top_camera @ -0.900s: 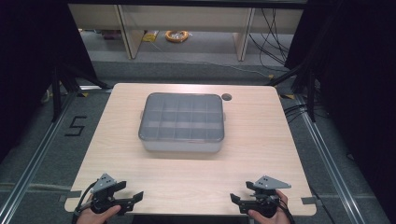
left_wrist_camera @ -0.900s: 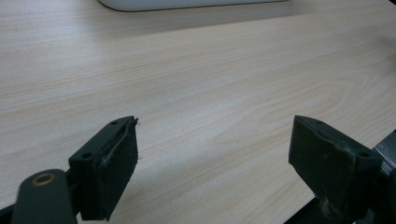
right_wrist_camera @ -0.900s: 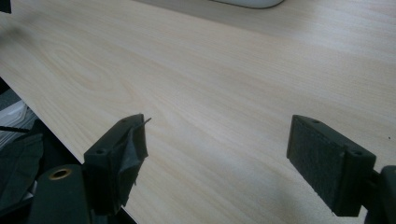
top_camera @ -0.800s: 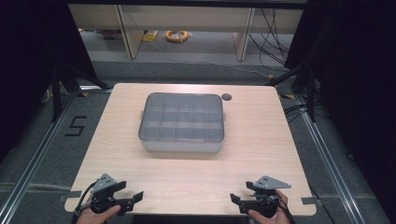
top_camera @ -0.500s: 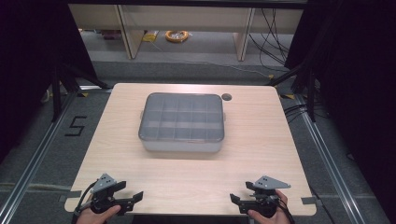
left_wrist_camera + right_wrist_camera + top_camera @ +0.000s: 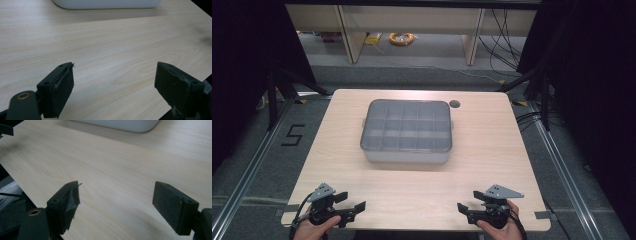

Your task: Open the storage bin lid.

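A taped "5" (image 6: 292,135) marks the grey floor left of the pale wooden surface (image 6: 492,165). At its near left corner the left tongs (image 6: 354,206) gape wide, holding nothing. A lidded grey compartment box (image 6: 408,131) sits mid-surface, well apart from both tongs, with a round cable hole (image 6: 455,104) behind it. At the near right corner the right tongs (image 6: 463,212) stand wide open, empty. Black curtains flank the room; cables (image 6: 507,35) trail at back right.

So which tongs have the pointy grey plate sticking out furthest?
The right tongs: their grey plate sticks out long towards the table edge, while the left tongs have a stubbier one.
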Demonstrator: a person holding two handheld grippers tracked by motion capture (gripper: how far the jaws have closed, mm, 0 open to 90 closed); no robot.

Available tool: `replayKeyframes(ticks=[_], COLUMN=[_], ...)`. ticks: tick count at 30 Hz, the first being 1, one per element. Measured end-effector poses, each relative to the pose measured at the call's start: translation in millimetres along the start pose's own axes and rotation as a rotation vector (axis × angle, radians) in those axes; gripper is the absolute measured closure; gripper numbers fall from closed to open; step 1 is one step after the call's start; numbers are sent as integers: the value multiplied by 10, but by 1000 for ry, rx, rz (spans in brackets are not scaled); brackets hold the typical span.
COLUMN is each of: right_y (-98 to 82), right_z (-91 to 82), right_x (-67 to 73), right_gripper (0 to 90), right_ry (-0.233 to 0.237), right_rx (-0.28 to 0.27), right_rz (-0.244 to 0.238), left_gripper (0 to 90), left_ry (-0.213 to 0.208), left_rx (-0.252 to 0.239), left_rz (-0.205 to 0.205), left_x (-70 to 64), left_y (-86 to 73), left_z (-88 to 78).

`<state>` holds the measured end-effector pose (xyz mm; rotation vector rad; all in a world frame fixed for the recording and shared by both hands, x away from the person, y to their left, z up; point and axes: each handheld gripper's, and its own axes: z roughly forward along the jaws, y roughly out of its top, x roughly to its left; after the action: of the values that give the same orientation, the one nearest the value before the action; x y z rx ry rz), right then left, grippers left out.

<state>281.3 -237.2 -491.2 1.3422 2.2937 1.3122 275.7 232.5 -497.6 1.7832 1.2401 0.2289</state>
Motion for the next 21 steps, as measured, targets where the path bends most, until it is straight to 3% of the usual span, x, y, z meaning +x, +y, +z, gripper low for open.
replayKeyframes(ticks=[2, 3, 6, 7, 8, 11, 15, 16, 17, 18, 19, 20, 21], right_y=[19, 48, 94, 116, 132, 198, 258, 291, 311, 318, 334, 353, 362], right_z=[6, 10, -3, 21, 18, 61, 95, 103, 102, 104, 113, 116, 121], right_x=[-31, -28, -39, -83, -57, -128, -164, -165, -187, -159, -201, -223, -199], right_gripper=[227, 228, 231, 231, 231, 236, 239, 239, 240, 241, 243, 243, 242], right_ry=[5, 14, 15, 22, 18, 16, 17, 17, 17, 36, 26, 23, 39], right_rx=[-6, -25, -12, -39, -25, -42, -46, -46, -44, -50, -59, -66, -59], right_rz=[-22, 15, 43, 0, 44, -3, -6, 13, 2, 53, 9, -3, 43], left_gripper=[154, 154, 154, 154, 154, 154, 154, 154, 154, 154, 154, 154, 154], left_ry=[0, -2, -2, 7, -5, -2, -1, 0, 1, -2, 0, -5, -2], left_rx=[-3, -4, -1, -7, -8, -3, -7, -3, 1, -6, 2, -3, -3], left_rz=[1, -3, -4, -3, -4, 4, -6, -17, -12, -19, -23, -25, -24], left_x=[-3, -5, -3, 0, 6, 32, 63, 84, 99, 106, 120, 130, 135], left_y=[14, 37, 63, 92, 106, 166, 214, 239, 246, 250, 262, 270, 284], left_z=[4, 8, 13, 27, 39, 73, 105, 121, 126, 139, 142, 148, 149])
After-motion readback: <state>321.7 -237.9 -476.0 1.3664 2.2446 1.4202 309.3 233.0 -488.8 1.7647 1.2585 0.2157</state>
